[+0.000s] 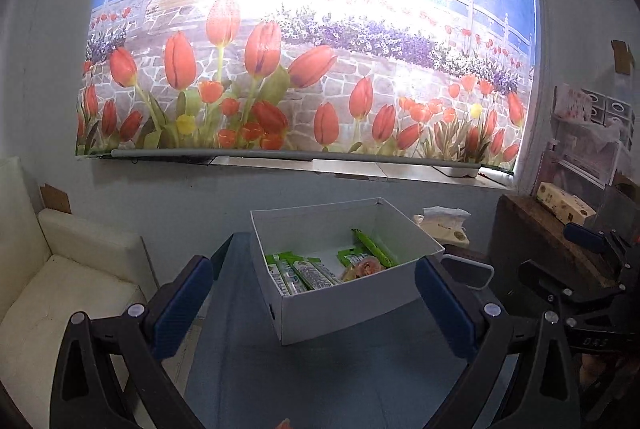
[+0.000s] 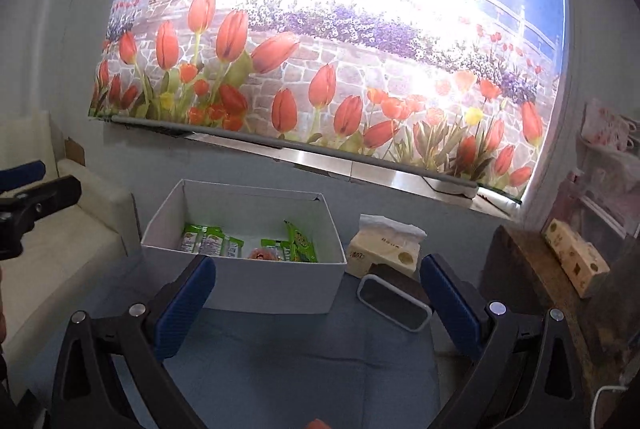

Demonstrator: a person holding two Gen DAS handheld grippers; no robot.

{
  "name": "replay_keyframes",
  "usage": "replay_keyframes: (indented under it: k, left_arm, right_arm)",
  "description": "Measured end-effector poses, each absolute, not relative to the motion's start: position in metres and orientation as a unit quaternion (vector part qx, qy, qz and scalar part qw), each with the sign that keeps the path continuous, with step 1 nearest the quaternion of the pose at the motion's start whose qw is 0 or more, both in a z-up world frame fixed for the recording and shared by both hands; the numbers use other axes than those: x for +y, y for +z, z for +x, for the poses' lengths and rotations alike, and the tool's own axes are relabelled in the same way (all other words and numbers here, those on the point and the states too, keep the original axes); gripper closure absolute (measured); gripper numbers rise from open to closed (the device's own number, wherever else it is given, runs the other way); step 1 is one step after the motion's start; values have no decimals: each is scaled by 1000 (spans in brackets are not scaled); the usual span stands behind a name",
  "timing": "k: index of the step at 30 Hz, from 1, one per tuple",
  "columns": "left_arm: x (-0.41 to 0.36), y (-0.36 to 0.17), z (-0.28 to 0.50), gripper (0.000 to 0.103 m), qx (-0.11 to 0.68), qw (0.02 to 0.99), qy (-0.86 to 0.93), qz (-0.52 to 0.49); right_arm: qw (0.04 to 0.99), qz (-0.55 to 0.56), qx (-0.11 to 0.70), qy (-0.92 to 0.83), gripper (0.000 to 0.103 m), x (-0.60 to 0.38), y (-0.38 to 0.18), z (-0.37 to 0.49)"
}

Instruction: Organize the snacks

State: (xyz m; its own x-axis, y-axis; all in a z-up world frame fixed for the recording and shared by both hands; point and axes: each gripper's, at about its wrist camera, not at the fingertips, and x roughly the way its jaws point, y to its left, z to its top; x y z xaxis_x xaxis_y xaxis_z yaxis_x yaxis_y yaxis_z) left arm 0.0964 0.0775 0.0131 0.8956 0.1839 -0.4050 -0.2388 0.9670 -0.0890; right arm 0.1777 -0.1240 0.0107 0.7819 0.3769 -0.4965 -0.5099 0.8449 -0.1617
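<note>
A white cardboard box (image 1: 344, 313) stands on the blue-covered table (image 1: 360, 381). Inside lie several green snack packets (image 1: 298, 273) and a round pink-orange snack (image 1: 362, 267). My left gripper (image 1: 316, 305) is open and empty, its blue pads on either side of the box's near corner, held short of it. In the right wrist view the same box (image 2: 272, 285) sits ahead and slightly left, with green packets (image 2: 208, 243) inside. My right gripper (image 2: 316, 299) is open and empty, above the table in front of the box. A bit of orange shows at each view's bottom edge.
A tissue pack (image 2: 384, 253) and a grey-rimmed rectangular object (image 2: 394, 303) lie right of the box. A white sofa (image 1: 60, 289) stands left, a dark wooden cabinet (image 2: 540, 293) with a patterned carton (image 2: 576, 261) right. A tulip mural covers the wall behind.
</note>
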Motion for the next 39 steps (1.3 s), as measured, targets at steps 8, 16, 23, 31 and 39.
replay_keyframes:
  k: [8,16,23,31,39]
  left_arm:
    - [39,12,60,0,270,958,76,-64]
    - [14,21,27,0,292,952,55,-75]
    - [14,16,18,0,312,945,51,-83]
    - [11,15,16,0,316,944,70,-65]
    - [9,15,17,0,318,944,74,-55]
  right_arm:
    - [914,-105,271,284,0,-164,10,120]
    - [908,-69,283,300,0,-195,20,96]
    - [907,-66,294,293,0,-200,20,96]
    - [904,-72,297,299,0,-195,19,92]
    - [900,-66,307,302,0,-193,15,93]
